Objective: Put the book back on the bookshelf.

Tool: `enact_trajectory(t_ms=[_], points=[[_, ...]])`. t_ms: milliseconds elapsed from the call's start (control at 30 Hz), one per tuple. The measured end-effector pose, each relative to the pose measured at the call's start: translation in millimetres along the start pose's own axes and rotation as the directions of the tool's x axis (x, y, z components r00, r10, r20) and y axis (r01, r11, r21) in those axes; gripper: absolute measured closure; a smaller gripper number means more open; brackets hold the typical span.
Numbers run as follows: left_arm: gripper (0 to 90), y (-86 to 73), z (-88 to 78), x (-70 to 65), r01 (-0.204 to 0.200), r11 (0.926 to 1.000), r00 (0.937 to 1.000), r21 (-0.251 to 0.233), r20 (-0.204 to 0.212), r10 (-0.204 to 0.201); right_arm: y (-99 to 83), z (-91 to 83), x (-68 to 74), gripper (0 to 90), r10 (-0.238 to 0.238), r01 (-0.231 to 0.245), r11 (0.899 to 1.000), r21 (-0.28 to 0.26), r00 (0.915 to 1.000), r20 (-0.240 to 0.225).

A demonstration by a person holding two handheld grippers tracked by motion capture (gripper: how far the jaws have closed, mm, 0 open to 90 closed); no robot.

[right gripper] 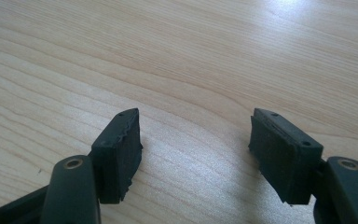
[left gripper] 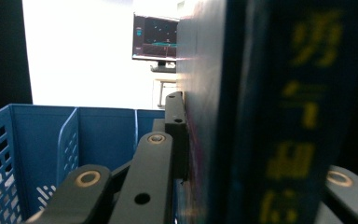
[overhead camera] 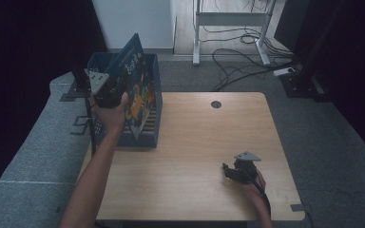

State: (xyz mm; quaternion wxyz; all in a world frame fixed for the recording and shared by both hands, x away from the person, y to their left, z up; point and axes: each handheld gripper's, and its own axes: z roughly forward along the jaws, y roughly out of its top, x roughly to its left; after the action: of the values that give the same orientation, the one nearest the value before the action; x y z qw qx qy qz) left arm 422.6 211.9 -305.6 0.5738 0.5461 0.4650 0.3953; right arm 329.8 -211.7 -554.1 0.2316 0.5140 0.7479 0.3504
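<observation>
Lab or office recording room: wooden desk [overhead camera: 195,156], black curtains [overhead camera: 33,42], floor cables [overhead camera: 237,59], lit monitor [left gripper: 156,39], grey carpet [overhead camera: 328,137].

Each black hand-held gripper [overhead camera: 230,172] carries a grey three-cornered plate; the right one's rubber pads [right gripper: 119,149] look chipped, with brass-coloured rivets behind.

Bare wooden table, cluttered floor behind

The light wooden table [overhead camera: 195,142] has a round cable hole [overhead camera: 216,104] near its far edge. Beyond it stand a white desk frame [overhead camera: 230,21], black cables [overhead camera: 240,57] and what seems a power strip [overhead camera: 285,71]; a lit monitor [left gripper: 156,39] glows farther off.
</observation>
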Motion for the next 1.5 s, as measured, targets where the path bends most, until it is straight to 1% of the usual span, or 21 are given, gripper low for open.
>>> enact_trajectory(t_ms=[33, 200, 367, 467, 533, 733, 833, 900, 1133, 1233, 1267, 1500], points=[[82.0, -1.0, 1.7, 0.3, 0.005, 1.0000, 1.0000, -0.001, -0.003, -0.005, 0.0, 0.0, 0.1, 32.8, 0.001, -0.001, 1.000, 0.000, 1.0000, 0.001], [82.0, -4.3, 8.0, -0.2, 0.004, 0.9999, 0.9999, 0.017, -0.012, -0.004, 0.0, -0.1, -0.1, 32.8, 0.000, 0.000, 1.000, 0.001, 1.0000, -0.001], [82.0, -4.8, 12.5, 1.6, 0.022, 0.9997, 0.9997, 0.013, -0.014, -0.021, 0.0, -0.1, 0.0, 32.8, 0.000, 0.000, 1.000, 0.001, 1.0000, 0.000], [81.9, -5.2, 16.5, 2.1, 0.025, 0.9995, 0.9996, 0.020, -0.017, -0.025, 0.0, -0.1, -0.1, 32.8, -0.001, 0.001, 1.000, 0.001, 1.0000, -0.001], [81.9, -5.8, 18.9, 2.4, 0.020, 0.9995, 0.9997, 0.023, -0.017, -0.020, 0.0, -0.1, -0.1, 32.8, -0.001, 0.001, 1.000, 0.001, 1.0000, -0.001], [81.9, -9.7, 28.2, 0.3, 0.024, 0.9996, 0.9994, 0.017, -0.027, -0.023, 0.0, 0.0, 0.0, 32.8, 0.000, 0.000, 1.000, -0.001, 1.0000, 0.000], [81.9, -12.4, 32.3, -1.6, 0.036, 0.9993, 0.9991, 0.010, -0.023, -0.036, 0.0, 0.0, 0.0, 32.8, -0.001, 0.001, 1.000, -0.001, 1.0000, 0.001], [81.9, -13.4, 34.9, -3.6, 0.020, 0.9998, 0.9995, 0.009, -0.025, -0.020, 0.0, 0.0, 0.1, 32.9, 0.000, 0.000, 1.000, 0.000, 1.0000, 0.001], [81.9, -16.3, 39.5, -7.0, 0.008, 0.9999, 0.9995, -0.007, -0.032, -0.008, 0.0, 0.0, 0.1, 32.9, 0.000, 0.000, 1.000, 0.000, 1.0000, 0.000], [81.8, -18.2, 41.5, -5.0, 0.035, 0.9993, 0.9985, -0.015, -0.042, -0.036, -0.1, -0.1, 0.0, 32.9, -0.001, 0.001, 1.000, 0.000, 1.0000, 0.000], [81.8, -19.3, 42.7, -4.8, 0.035, 0.9993, 0.9983, -0.016, -0.046, -0.036, -0.1, -0.1, 0.1, 32.9, -0.001, 0.001, 1.000, 0.000, 1.0000, 0.000], [81.9, -28.6, 49.0, -6.3, 0.007, 0.9998, 0.9985, -0.021, -0.055, -0.008, -0.1, -0.2, 0.2, 32.9, -0.001, 0.001, 1.000, 0.001, 1.0000, 0.000]])
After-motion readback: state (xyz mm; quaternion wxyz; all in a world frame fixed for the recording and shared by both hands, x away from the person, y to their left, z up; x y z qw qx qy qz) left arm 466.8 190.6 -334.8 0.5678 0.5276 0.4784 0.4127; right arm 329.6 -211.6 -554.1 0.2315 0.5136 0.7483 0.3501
